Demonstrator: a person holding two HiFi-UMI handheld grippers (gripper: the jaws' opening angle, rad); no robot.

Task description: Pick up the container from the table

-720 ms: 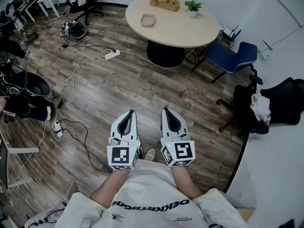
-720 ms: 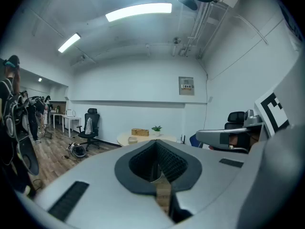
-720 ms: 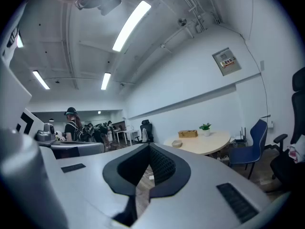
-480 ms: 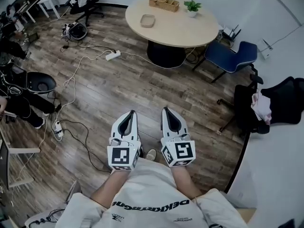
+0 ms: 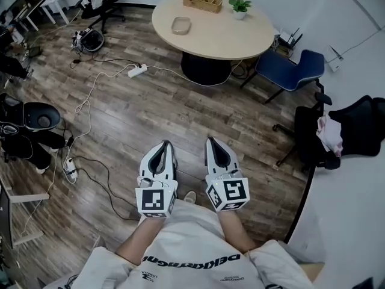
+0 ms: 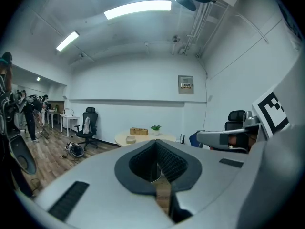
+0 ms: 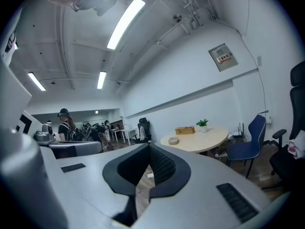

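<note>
A small beige container [image 5: 180, 24] lies on the round light-wood table [image 5: 240, 38] far across the room. It also shows small in the left gripper view [image 6: 131, 139] and the right gripper view [image 7: 174, 140]. My left gripper [image 5: 162, 146] and right gripper [image 5: 213, 143] are held side by side close to the person's body, over the wood floor and well short of the table. Both point toward the table. Each has its jaws together with nothing between them, as seen along the left gripper [image 6: 156, 149] and the right gripper [image 7: 148, 149].
A wooden organizer [image 5: 203, 2] and a potted plant [image 5: 240, 6] share the table. A blue chair [image 5: 292, 71] stands to its right, a black office chair [image 5: 337, 134] with cloth nearer. Cables and a power strip [image 5: 137, 71] cross the floor at left, near a black seat [image 5: 36, 114].
The head view has shifted a little, so the table sits slightly further left and up. The black seat at the left has moved. Both grippers keep their place and stay shut.
</note>
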